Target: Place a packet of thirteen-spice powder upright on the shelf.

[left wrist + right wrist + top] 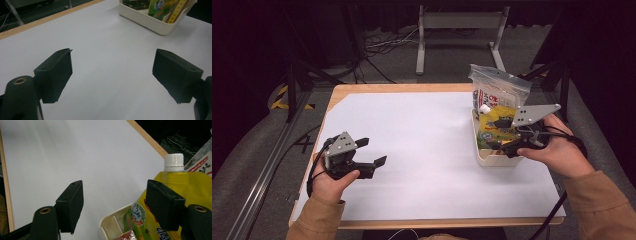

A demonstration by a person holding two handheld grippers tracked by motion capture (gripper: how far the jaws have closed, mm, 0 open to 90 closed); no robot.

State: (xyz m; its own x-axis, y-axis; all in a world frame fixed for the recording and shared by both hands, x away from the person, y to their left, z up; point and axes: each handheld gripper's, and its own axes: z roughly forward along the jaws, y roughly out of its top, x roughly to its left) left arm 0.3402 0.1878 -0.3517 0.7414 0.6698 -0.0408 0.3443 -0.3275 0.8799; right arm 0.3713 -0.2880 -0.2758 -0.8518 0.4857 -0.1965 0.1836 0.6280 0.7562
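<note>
The white-covered table [422, 150] carried a cream bin [492, 159] near its right edge, and every place here is given from that bin. A yellow spouted pouch [180, 182] stood upright inside it, with its white cap [173, 162] on top and a clear bag of packets [497, 87] rising from the far end. The person's right hand [557, 150] lay against the bin's right side, the right gripper [512, 142] reaching over the bin across the pouch, its jaws spread wide and clamping nothing. Well to the bin's left, the left hand [329, 182] held the left gripper [369, 152] above bare table, pointed toward the bin, jaws wide apart and empty.
</note>
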